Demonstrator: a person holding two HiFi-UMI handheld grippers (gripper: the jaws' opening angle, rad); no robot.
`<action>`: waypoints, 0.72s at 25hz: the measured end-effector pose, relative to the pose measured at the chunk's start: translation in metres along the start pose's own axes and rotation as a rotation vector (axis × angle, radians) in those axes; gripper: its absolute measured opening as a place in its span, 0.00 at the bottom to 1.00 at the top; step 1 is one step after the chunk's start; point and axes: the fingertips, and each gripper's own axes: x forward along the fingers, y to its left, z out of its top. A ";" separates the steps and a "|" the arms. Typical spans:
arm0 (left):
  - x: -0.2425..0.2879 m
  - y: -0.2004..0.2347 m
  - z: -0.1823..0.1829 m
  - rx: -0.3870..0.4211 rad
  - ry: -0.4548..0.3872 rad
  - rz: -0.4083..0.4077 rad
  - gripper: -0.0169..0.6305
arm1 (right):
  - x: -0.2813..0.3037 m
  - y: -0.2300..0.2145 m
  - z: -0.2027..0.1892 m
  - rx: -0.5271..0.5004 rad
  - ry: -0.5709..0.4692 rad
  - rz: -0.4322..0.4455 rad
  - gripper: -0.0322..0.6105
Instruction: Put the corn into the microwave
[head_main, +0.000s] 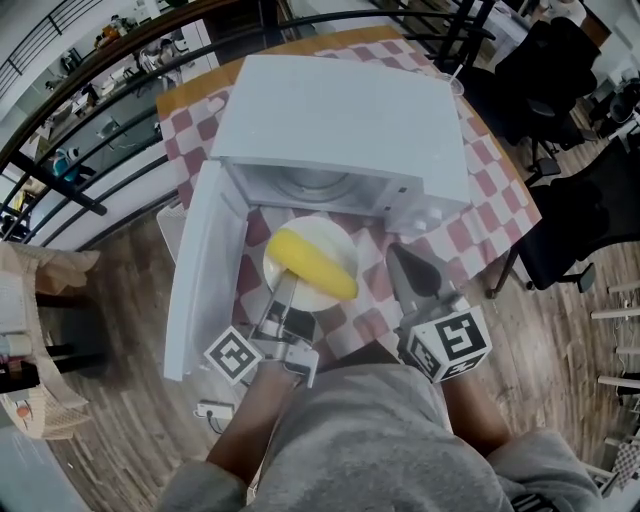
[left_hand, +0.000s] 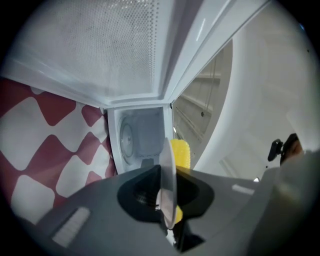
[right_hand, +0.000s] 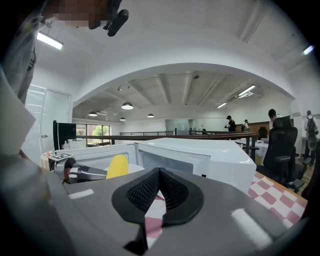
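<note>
As left tool pinches plate, corn lies atop.

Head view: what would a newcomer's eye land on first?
The bright yellow corn on a white plate, pinched at its rim by the left gripper, right before the white microwave. Its door stands open at the left, all on a red-and-white checkered tablecloth. The right gripper sits shut and empty beside the plate.
</note>
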 end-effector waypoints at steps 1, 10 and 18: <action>0.004 0.003 0.001 0.000 0.000 0.001 0.08 | 0.003 -0.001 -0.001 0.003 -0.001 0.003 0.05; 0.046 0.037 0.020 -0.001 -0.040 0.031 0.08 | 0.030 -0.015 -0.003 0.014 0.021 0.022 0.05; 0.094 0.068 0.035 0.015 -0.056 0.059 0.08 | 0.052 -0.023 -0.019 0.033 0.063 0.055 0.05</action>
